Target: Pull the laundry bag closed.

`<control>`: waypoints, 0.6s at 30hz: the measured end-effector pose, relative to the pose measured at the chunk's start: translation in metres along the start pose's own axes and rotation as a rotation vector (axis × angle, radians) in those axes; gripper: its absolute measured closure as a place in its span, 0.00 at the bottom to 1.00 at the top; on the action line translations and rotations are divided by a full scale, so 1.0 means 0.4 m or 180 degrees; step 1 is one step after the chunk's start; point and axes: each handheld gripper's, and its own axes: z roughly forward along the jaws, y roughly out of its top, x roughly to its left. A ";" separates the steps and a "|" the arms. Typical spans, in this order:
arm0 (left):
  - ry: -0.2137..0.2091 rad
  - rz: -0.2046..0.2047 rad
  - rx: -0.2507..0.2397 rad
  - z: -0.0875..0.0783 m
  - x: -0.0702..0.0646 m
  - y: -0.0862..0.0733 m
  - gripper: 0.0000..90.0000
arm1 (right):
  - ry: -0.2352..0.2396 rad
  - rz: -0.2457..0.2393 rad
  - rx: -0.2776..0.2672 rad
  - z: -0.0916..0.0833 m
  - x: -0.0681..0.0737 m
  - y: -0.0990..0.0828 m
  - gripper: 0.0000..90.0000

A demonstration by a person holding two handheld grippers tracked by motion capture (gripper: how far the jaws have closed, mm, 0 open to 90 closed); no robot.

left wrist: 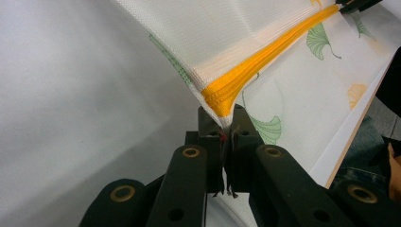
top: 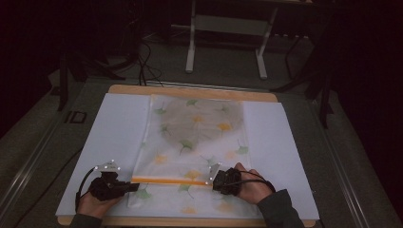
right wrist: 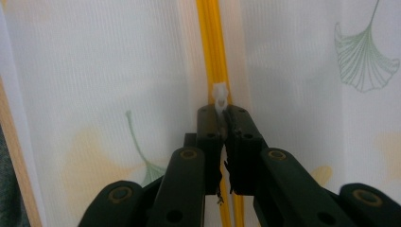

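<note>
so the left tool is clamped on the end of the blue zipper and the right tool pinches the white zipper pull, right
Not quite: the zipper is orange, not blue, as the left gripper view shows. The rest holds: the left tool is clamped on its end, and the right tool pinches the white zipper pull.

We see a white sheet [top: 114,137] covering a wooden table [top: 190,90], a metal stand [top: 228,33] on the grey floor [top: 43,137] beyond it, and dark cables [top: 145,61] trailing there
</note>
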 end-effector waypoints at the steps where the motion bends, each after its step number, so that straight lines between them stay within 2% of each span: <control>1: 0.0002 0.0001 -0.0005 0.001 0.000 0.000 0.97 | 0.0003 0.0004 -0.0009 -0.001 0.001 -0.001 0.95; 18: 0.0006 -0.0004 0.0005 0.001 0.001 -0.001 0.97 | -0.0031 0.0059 0.0074 -0.017 -0.001 -0.041 0.95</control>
